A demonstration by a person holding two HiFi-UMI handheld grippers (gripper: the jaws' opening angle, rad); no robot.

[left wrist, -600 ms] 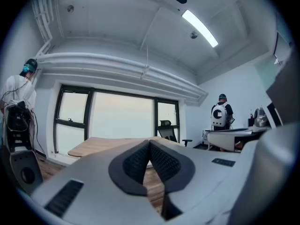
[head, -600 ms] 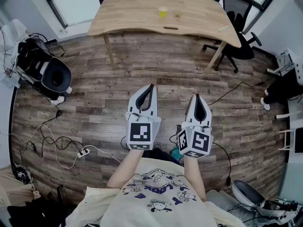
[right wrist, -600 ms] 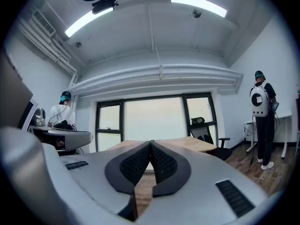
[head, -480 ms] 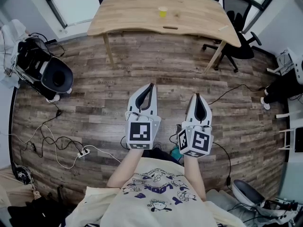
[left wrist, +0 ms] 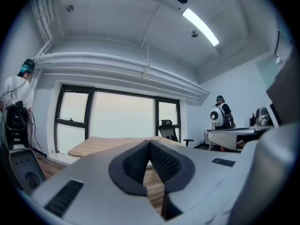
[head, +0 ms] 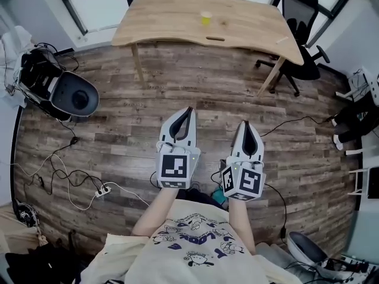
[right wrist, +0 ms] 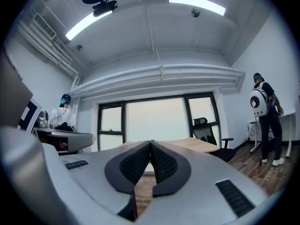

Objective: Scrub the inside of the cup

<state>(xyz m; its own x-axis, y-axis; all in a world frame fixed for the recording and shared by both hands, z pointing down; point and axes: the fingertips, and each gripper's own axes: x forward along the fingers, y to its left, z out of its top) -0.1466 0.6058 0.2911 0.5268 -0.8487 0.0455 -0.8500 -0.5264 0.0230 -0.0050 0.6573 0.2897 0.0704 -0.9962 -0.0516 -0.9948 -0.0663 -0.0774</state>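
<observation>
- Your left gripper (head: 189, 109) has its jaws pressed together; the dark ribbed pads (left wrist: 135, 162) meet at the tip with nothing between them
- Your right gripper (head: 245, 123) is closed the same way and is just as empty
- You hold both level and side by side in front of your chest, aimed toward the wooden table (head: 166, 22), marker cubes facing up
- Under them there is only the plank floor (head: 207, 81)
- The cup (head: 205, 18), small and yellow, stands upright on the tabletop toward its far edge, well apart from both grippers
- A black office chair (head: 299, 16) sits at the table's right end
- On the floor to your left rests a black-and-grey device (head: 74, 96) with a round dark opening, and cables (head: 56, 170) trail from near it to a white power strip (head: 105, 189)
- Your gripper views show a wide window (left wrist: 122, 123) behind the table and a person with a white backpack (right wrist: 260, 102) standing off to the right
</observation>
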